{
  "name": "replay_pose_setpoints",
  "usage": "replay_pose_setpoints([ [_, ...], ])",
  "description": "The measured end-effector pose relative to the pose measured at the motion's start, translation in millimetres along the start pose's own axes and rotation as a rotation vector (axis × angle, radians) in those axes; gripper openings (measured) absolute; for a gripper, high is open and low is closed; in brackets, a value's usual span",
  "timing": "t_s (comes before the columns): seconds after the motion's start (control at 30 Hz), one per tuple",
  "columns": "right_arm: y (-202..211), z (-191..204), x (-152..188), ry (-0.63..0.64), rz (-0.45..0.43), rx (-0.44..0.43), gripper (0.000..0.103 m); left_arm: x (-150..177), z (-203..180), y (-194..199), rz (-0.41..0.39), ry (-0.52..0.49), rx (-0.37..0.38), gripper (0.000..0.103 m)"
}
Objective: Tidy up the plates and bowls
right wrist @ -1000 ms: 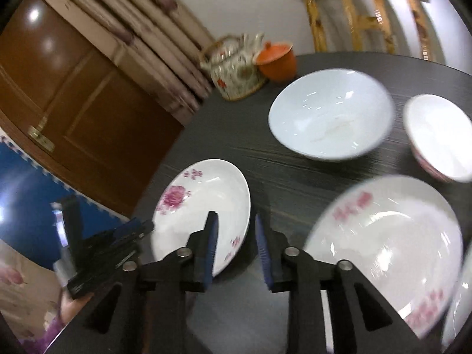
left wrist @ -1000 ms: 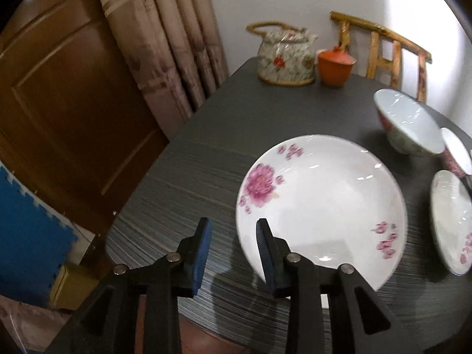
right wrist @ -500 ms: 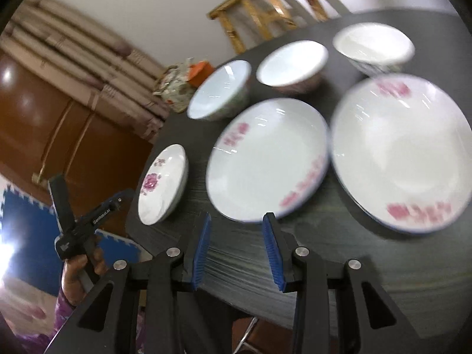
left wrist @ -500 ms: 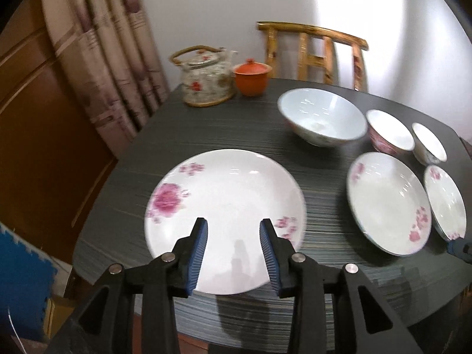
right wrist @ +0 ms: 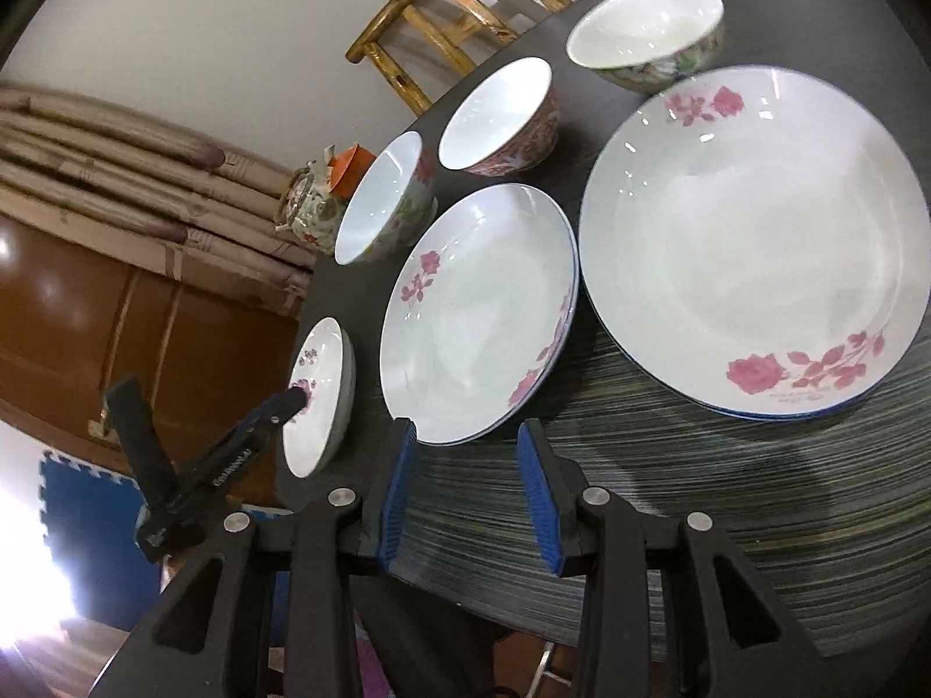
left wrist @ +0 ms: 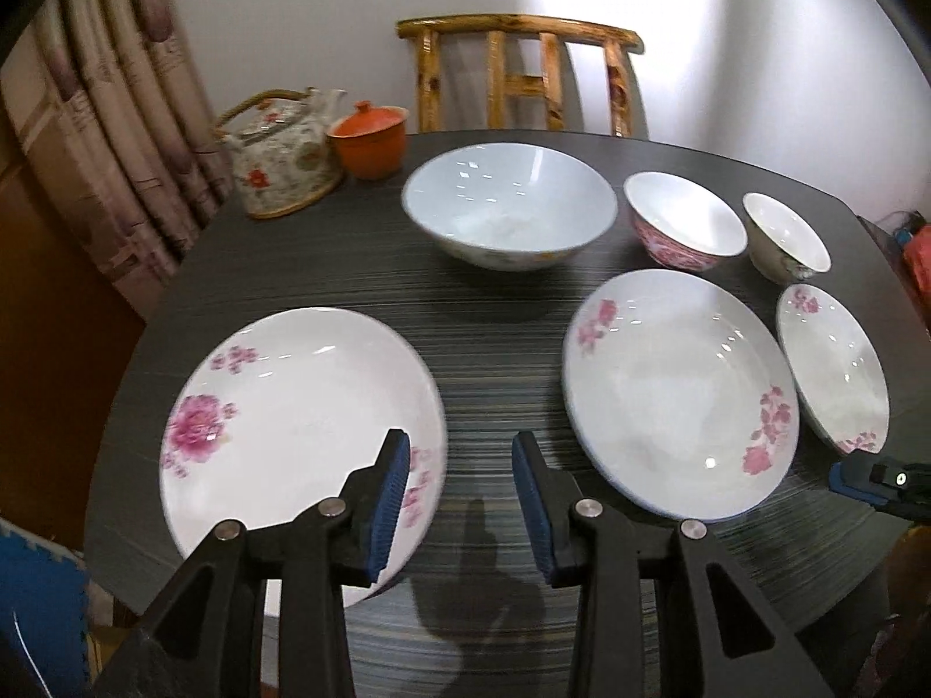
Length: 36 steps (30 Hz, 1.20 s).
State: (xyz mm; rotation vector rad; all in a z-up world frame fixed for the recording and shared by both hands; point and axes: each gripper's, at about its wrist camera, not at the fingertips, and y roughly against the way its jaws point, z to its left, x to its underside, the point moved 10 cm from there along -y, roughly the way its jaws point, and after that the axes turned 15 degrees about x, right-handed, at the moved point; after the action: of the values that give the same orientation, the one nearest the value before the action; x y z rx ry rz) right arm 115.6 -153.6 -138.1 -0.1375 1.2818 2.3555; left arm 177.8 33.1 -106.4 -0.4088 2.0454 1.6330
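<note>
Left view swung right; dark table, chair.

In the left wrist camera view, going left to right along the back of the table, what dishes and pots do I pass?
Floral teapot → orange lidded cup → large pale bowl → pink-patterned bowl → small white bowl.

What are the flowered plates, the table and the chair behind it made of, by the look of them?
The plates, such as the left plate, look like glazed ceramic or porcelain: glossy white with sharp light glints and pink flower prints. The table has a dark, matte, finely streaked top, possibly wood-grain laminate. The chair looks like varnished wood, yellowish with knots.
</note>
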Motion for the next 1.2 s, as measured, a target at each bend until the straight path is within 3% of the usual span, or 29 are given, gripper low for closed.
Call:
replay_pose_setpoints([
  [0.2, -7, -11, -4, -0.06, 0.023, -0.013, 0.04, -2, -21, -26, 0.062, 0.021, 0.111, 0.037],
  [0.47, -16, -14, -12, -0.111, 0.046, -0.025, 0.043, -7, -31, -56, 0.134, 0.074, 0.197, 0.037],
  [0.77, -32, -18, -17, -0.17, 0.063, -0.009, 0.043, -11, -28, -84, 0.193, 0.09, 0.22, 0.037],
  [1.2, -49, -21, -25, -0.182, 0.081, 0.016, 0.043, -26, -27, -103, 0.181, 0.091, 0.273, 0.037],
])
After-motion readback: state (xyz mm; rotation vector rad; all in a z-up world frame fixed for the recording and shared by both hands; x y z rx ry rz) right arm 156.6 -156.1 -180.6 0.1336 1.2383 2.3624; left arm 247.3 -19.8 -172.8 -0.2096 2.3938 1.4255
